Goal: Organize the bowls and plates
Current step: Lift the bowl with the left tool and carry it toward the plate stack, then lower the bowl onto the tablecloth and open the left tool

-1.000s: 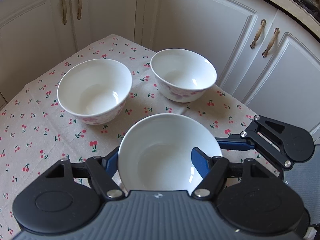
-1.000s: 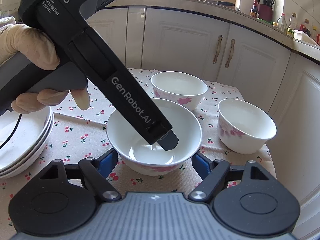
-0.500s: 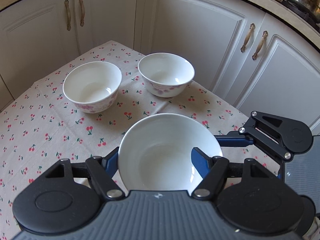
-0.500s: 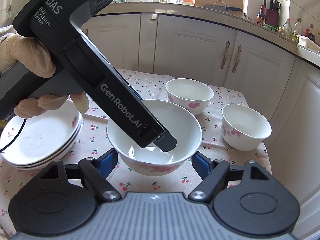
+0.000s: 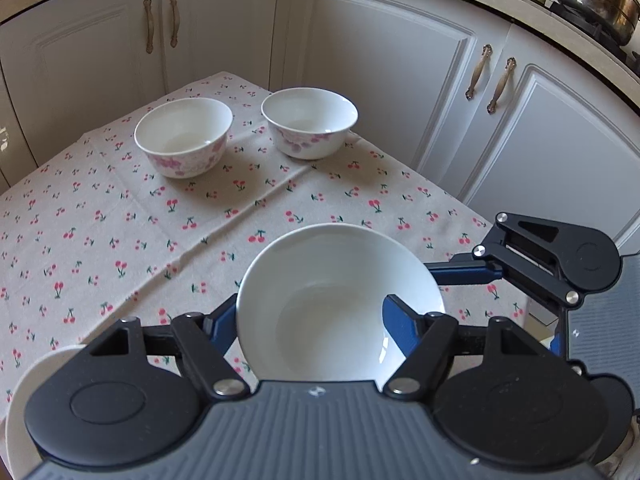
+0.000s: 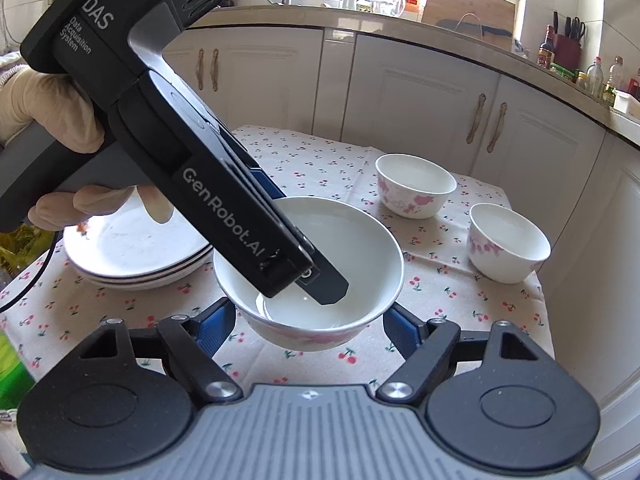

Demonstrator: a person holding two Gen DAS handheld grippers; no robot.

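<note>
A wide white bowl [image 5: 332, 320] hangs just above the cherry-print tablecloth [image 5: 120, 240], held by both grippers. My left gripper [image 5: 310, 316] is shut on it, one finger [image 6: 326, 286] inside the bowl [image 6: 360, 248] and the other outside its far-left wall. My right gripper [image 6: 308, 320] is shut on the bowl's lower sides; one of its blue fingers [image 5: 464, 273] reaches the bowl from the right. Two smaller flowered bowls [image 5: 184, 136] [image 5: 310, 120] stand at the table's far corner. A stack of white plates [image 6: 132, 252] lies to the left of the held bowl.
White cabinet doors [image 5: 380, 60] close in behind the table's far and right edges. A gloved hand [image 6: 52, 120] holds the left gripper's handle. A plate's rim [image 5: 16, 400] shows at the lower left of the left wrist view. Something green [image 6: 8, 368] sits at the near left.
Both grippers have drawn back from the two small bowls and risen slightly, carrying the wide bowl with them. The plate stack has come further into view. Neither grip has changed.
</note>
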